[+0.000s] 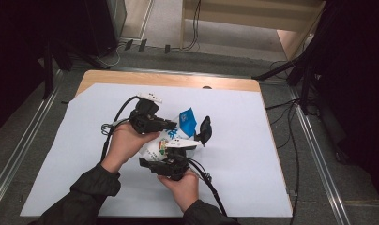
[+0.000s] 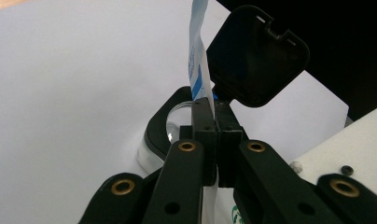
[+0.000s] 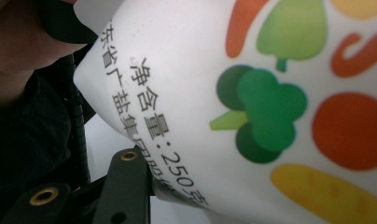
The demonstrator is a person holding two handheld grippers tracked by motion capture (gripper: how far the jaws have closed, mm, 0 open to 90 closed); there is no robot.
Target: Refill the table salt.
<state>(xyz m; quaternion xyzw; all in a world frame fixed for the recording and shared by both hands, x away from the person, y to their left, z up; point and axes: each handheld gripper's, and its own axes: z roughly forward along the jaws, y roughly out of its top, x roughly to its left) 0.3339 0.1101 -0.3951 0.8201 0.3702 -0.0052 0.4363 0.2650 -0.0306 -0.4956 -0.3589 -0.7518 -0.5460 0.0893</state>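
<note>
A white container (image 3: 270, 93) printed with vegetables and black lettering is held above the table. Its black flip lid (image 1: 205, 130) stands open (image 2: 256, 56) over the black neck ring (image 2: 170, 122). My right gripper (image 1: 159, 154) grips the container's body from below, one black jaw lying against its side in the right gripper view. My left gripper (image 1: 175, 125) comes in from the left at the neck. Its jaws (image 2: 217, 105) are shut on a thin blue-and-white strip (image 2: 197, 65) that rises from the opening (image 1: 187, 121).
A pale blue sheet (image 1: 253, 154) covers the wooden table (image 1: 178, 80). Cables trail from both grippers over the sheet (image 1: 211, 185). Dark stands and floor cables ring the table. A white marker plate (image 2: 350, 149) of the right gripper sits close by the left jaws.
</note>
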